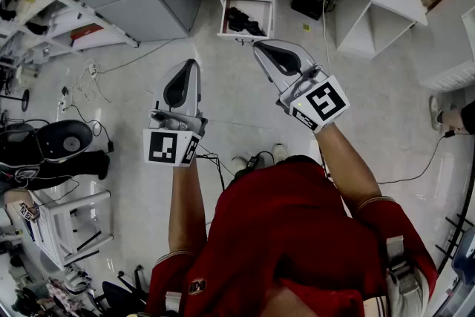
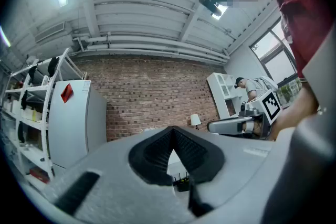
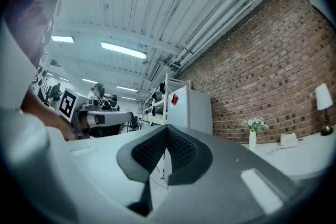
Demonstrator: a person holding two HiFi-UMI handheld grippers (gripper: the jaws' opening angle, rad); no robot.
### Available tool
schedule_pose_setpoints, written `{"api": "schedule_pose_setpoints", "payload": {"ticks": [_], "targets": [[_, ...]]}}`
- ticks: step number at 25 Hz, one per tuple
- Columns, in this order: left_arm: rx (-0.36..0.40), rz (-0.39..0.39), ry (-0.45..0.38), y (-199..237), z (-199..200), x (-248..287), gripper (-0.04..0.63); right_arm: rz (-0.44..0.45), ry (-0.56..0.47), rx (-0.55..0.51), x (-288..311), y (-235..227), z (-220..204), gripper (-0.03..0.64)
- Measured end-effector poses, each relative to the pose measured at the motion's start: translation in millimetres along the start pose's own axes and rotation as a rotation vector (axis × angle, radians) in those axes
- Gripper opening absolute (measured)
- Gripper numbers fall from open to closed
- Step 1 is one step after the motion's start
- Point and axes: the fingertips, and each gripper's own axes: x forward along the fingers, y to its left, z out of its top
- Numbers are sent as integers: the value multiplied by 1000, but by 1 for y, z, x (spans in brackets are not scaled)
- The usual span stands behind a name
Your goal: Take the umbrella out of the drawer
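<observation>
While the left tongs (image 1: 191, 64) and right tongs (image 1: 260, 47) are closed and empty, the umbrella (image 1: 241, 20) in the drawer (image 1: 239, 35), upper centre, looks light and soft-skinned; its middle seems the best hold.

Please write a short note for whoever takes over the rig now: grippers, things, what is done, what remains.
Left gripper: shut, empty, in the air.
Right gripper: shut, empty, in the air.
Drawer: open, ahead of both grippers, not yet reached.
Umbrella: dark, lying in the drawer.
Done: drawer is open.
Left: go to the drawer, open one gripper, grip the umbrella, lift it out.
</observation>
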Motion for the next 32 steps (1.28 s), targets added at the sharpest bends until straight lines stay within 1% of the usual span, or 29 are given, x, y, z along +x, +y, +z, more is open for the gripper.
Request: {"api": "schedule_pose_setpoints", "payload": {"ticks": [5, 14, 18, 26, 32], "targets": [[-3, 16, 1, -7, 1, 12, 5, 12, -22, 33, -14, -20, 3, 12], [27, 72, 18, -21, 1, 40, 5, -20, -23, 37, -53, -77, -9, 12], [41, 96, 22, -20, 1, 45, 5, -30, -15, 47, -59, -95, -18, 12], [44, 114, 33, -3, -10, 60, 5, -20, 1, 51, -43, -108, -33, 12], [34, 110, 26, 33, -26, 74, 5, -34, 29, 37, -9, -119, -46, 12]]}}
